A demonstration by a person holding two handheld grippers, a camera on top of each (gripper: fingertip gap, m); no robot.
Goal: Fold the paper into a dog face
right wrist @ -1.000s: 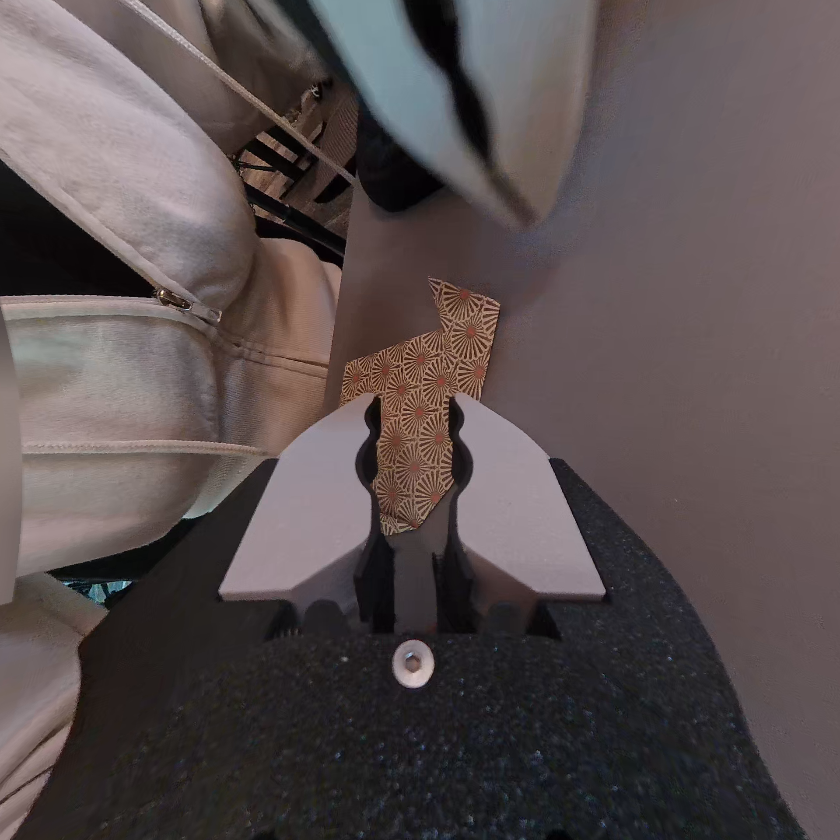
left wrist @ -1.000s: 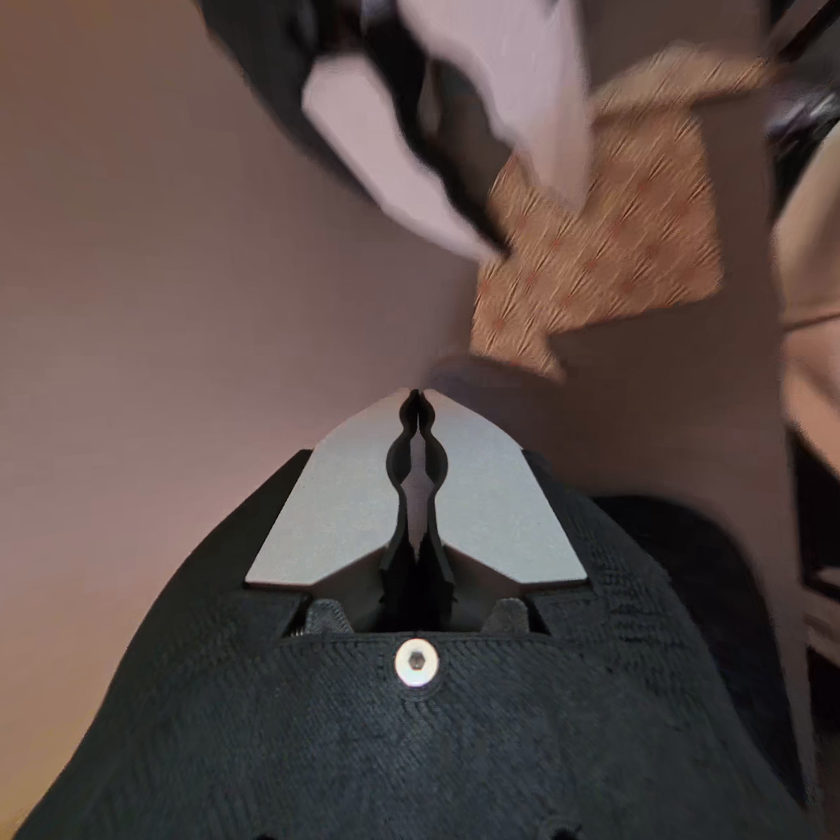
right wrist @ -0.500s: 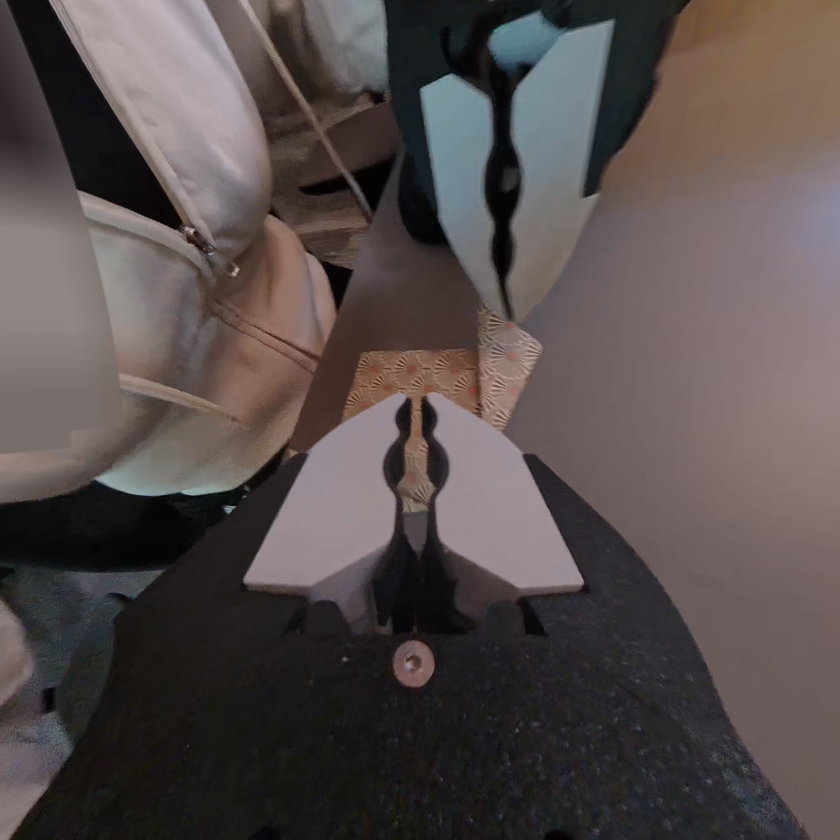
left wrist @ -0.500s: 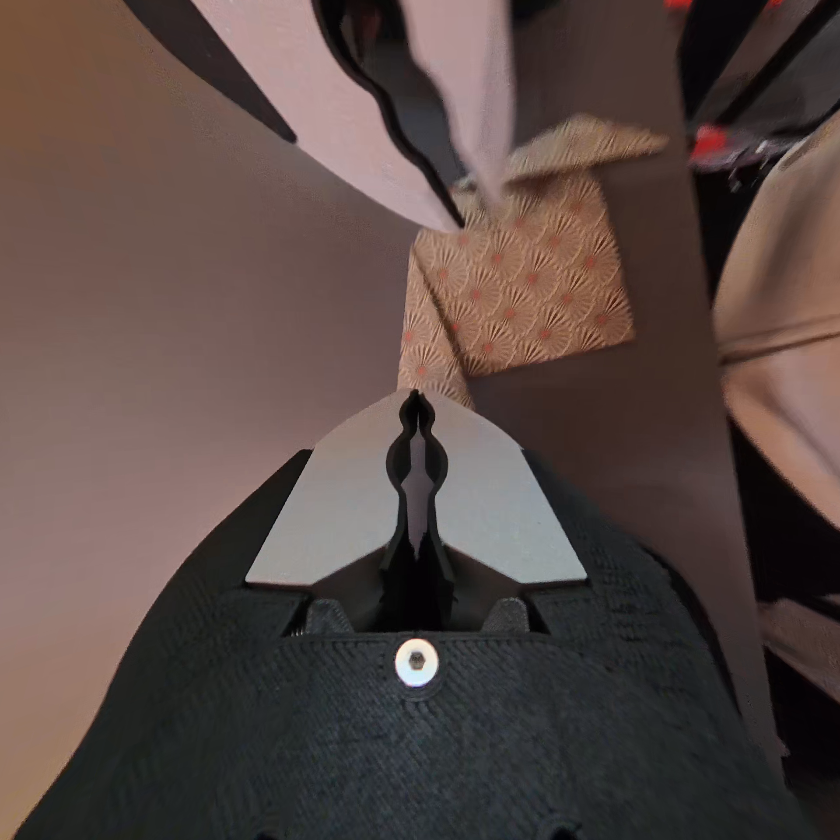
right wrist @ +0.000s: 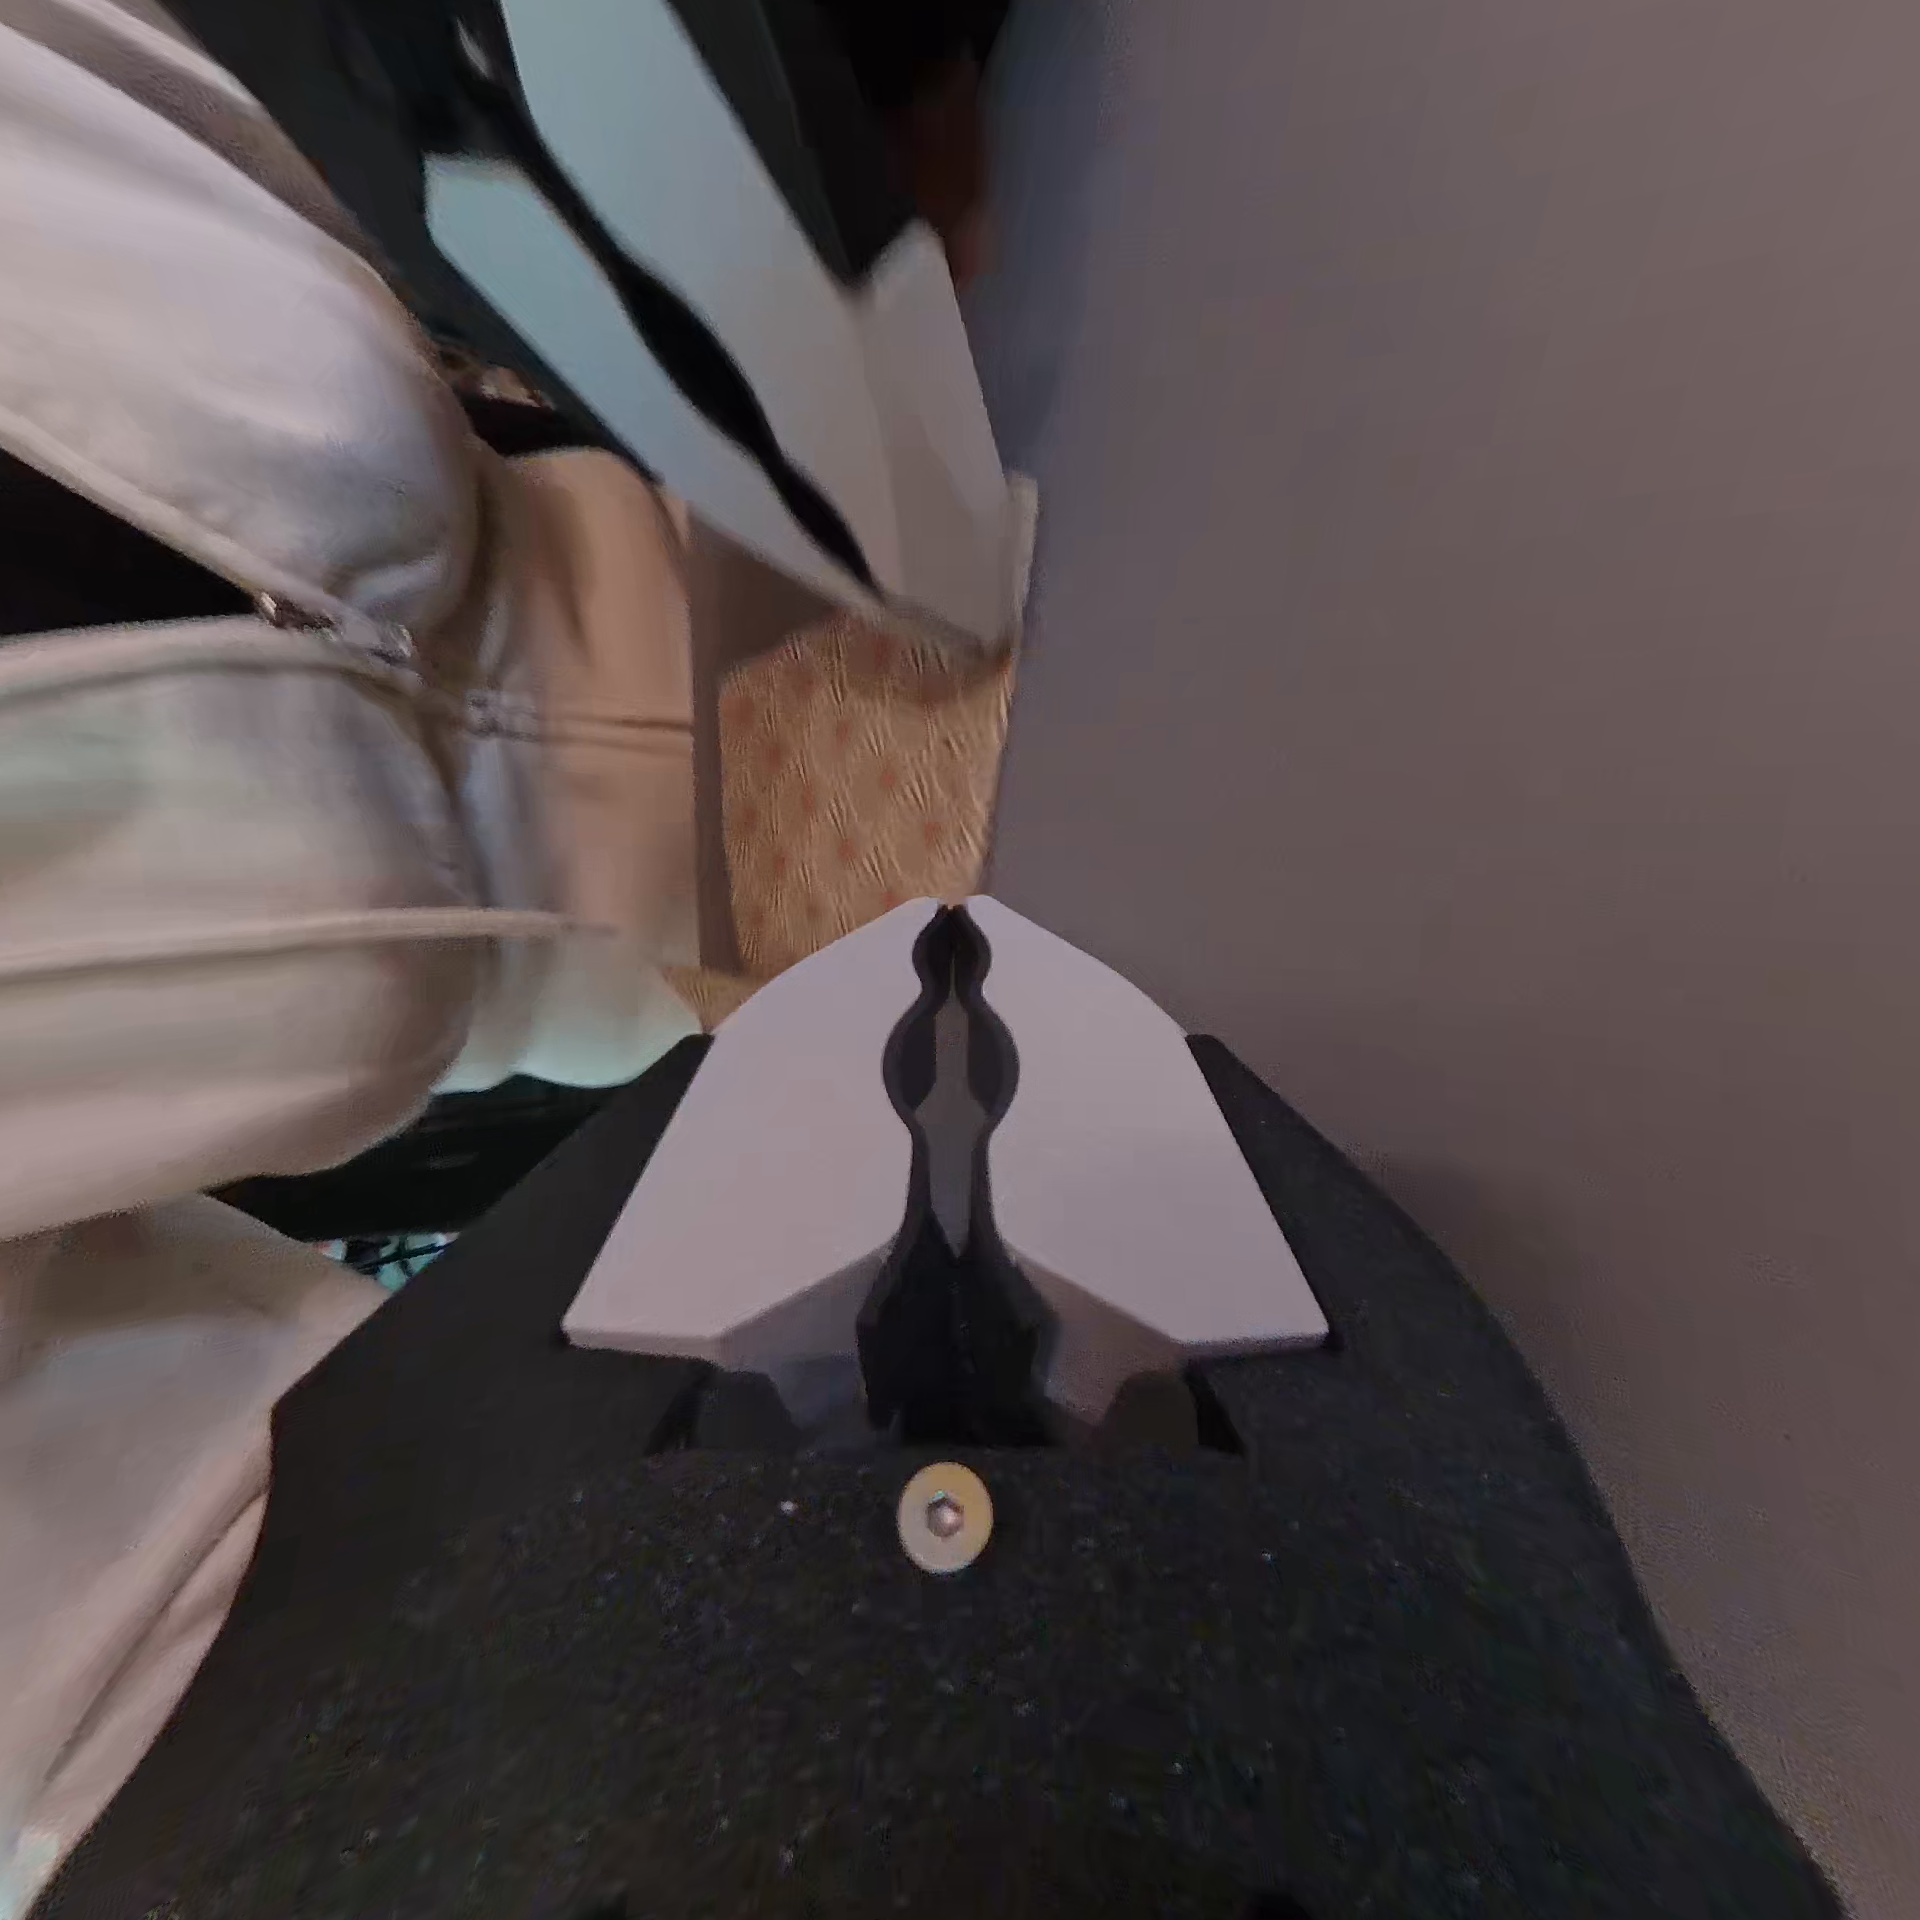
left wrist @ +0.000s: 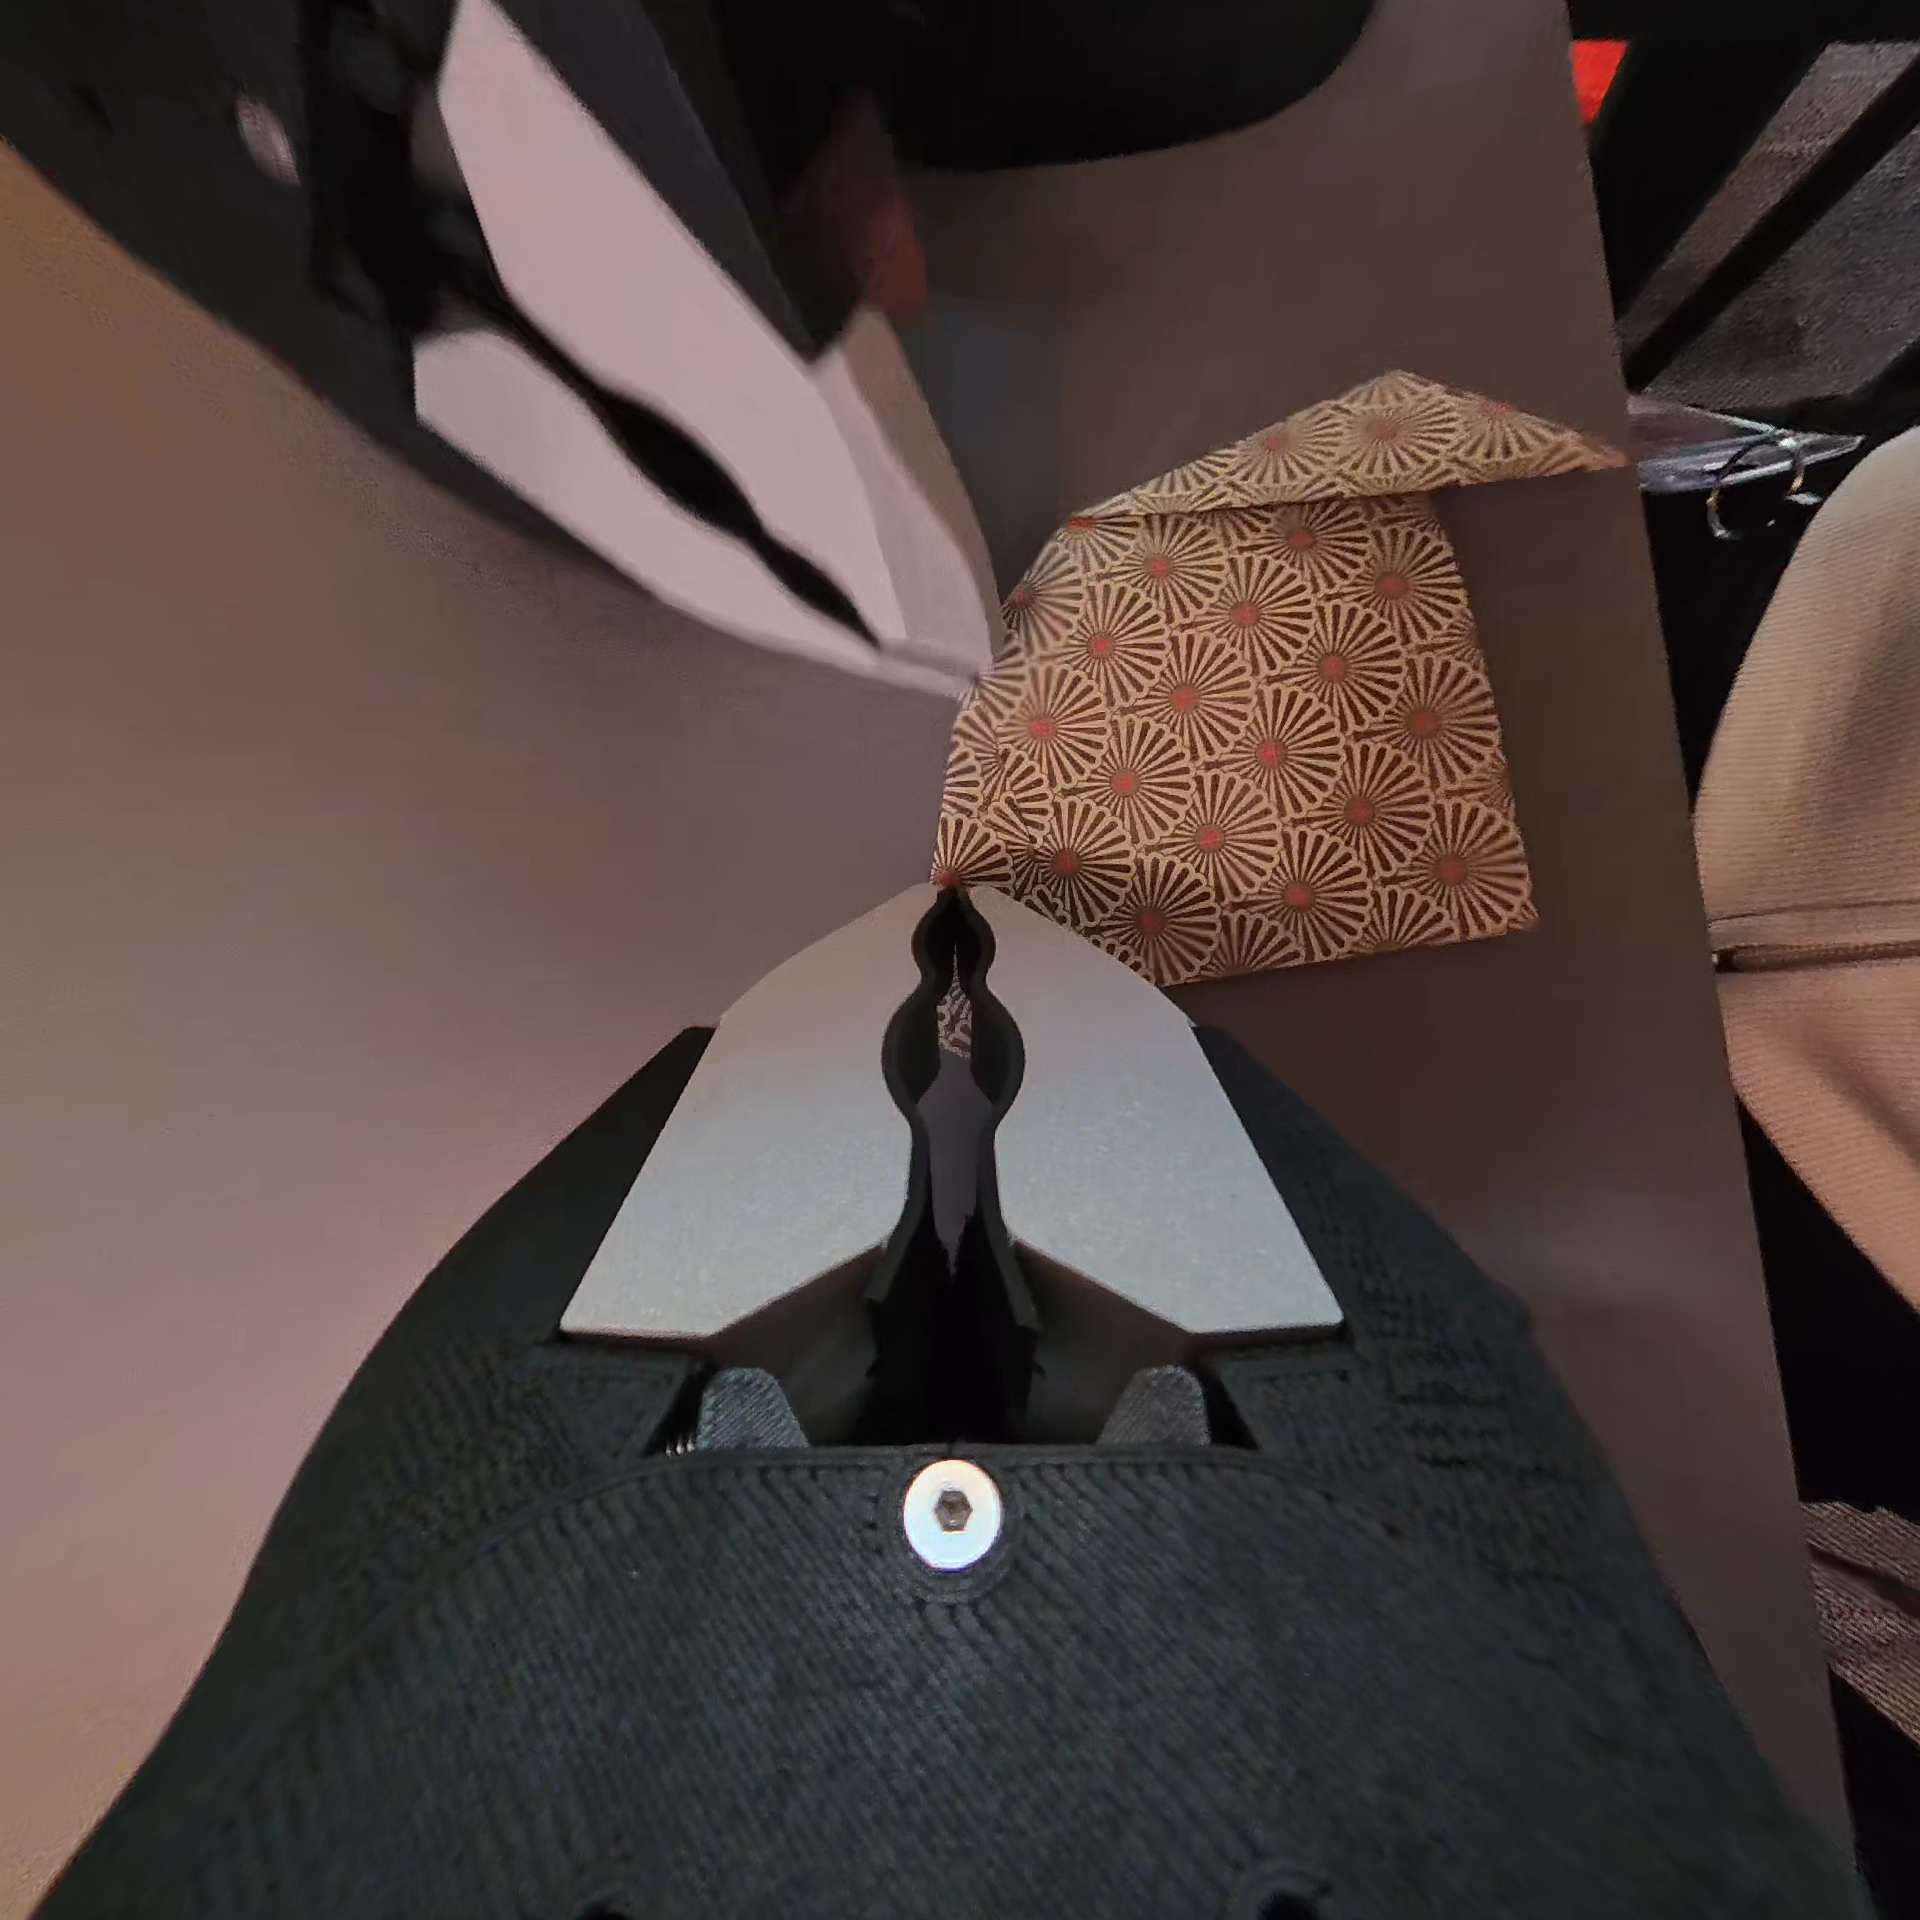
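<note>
On the left, the left tongs (left wrist: 948, 902) were closed, tips pressing the near corner of the patterned paper (left wrist: 1247, 717) against the desk (left wrist: 312, 831). Half a second before, the right tongs (left wrist: 935, 665) had pressed down among the paper's upper folds; now they had drawn back to its left edge, closed and holding nothing. To the right, one flap (left wrist: 1371, 442) stood raised near the desk's edge. That ear fold probably wanted further creasing.
</note>
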